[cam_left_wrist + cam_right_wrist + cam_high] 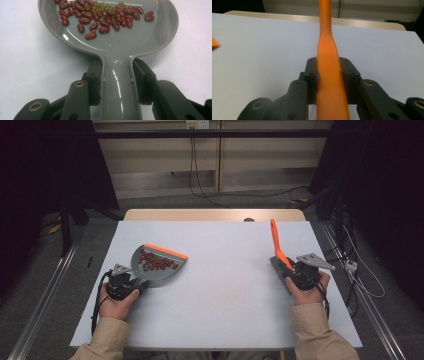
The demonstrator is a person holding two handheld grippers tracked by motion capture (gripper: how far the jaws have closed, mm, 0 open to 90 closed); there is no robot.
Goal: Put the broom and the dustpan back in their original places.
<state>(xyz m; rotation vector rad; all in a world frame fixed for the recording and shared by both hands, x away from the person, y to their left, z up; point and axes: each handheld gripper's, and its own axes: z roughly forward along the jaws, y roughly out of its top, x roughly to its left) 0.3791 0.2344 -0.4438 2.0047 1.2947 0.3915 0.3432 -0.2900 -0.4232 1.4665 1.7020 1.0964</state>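
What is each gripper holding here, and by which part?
Left gripper clamps the grey dustpan by its handle. Right gripper clamps the orange brush by its handle.

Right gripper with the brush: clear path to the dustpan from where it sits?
Probably yes. Bare table lies between the right gripper and the dustpan, nothing in between. The right gripper is shut on the brush handle, so only the brush could touch it.

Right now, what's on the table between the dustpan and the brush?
Nothing. In the high view, the white table is bare between the dustpan and the brush.
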